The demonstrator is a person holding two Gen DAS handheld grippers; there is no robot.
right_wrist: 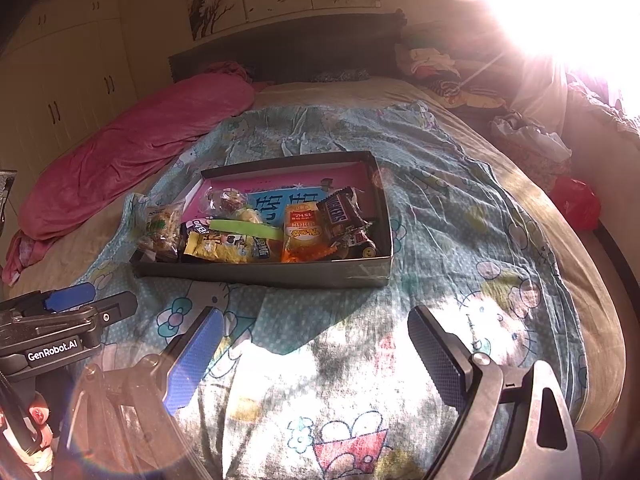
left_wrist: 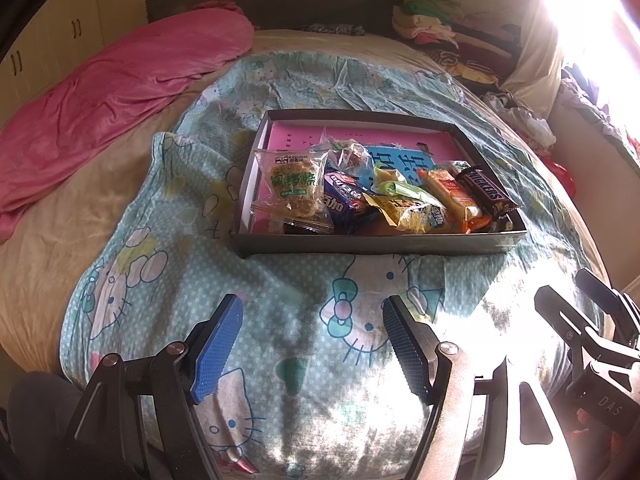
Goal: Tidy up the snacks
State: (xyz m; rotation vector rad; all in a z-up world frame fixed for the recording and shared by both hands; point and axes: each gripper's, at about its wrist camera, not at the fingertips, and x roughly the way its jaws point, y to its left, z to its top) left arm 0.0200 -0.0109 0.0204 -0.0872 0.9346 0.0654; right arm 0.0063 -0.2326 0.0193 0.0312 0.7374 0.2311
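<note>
Both claws hang idle over the cartoon-cat bedsheet (left_wrist: 280,292), short of the snacks. Left gripper (left_wrist: 312,344), at the bottom of its own view, has its blue pads spread with only sheet between them; the right gripper (right_wrist: 316,354) stands spread and empty too, low in its view.

All the snacks sit in a shallow dark cardboard box (left_wrist: 380,242) lying on the sheet, centre of frame in the left wrist view and slightly left of centre in the right one. Its long axis runs across the picture, its near wall facing the claws. Inside, piled toward that near wall, are a clear-wrapped rice cracker (left_wrist: 290,192) at the left end, a blue wrapper (left_wrist: 346,200), a yellow packet (left_wrist: 404,210), an orange packet (left_wrist: 452,196) and a Snickers bar (left_wrist: 486,192) at the right end, slanting up and to the left. A pink sheet (left_wrist: 296,140) lines the far half.

Judging by position, the box lies straight ahead of and above both claws. The left claw looks better placed for the cracker end, the right for the Snickers end, and either must go forward over the near wall.
</note>
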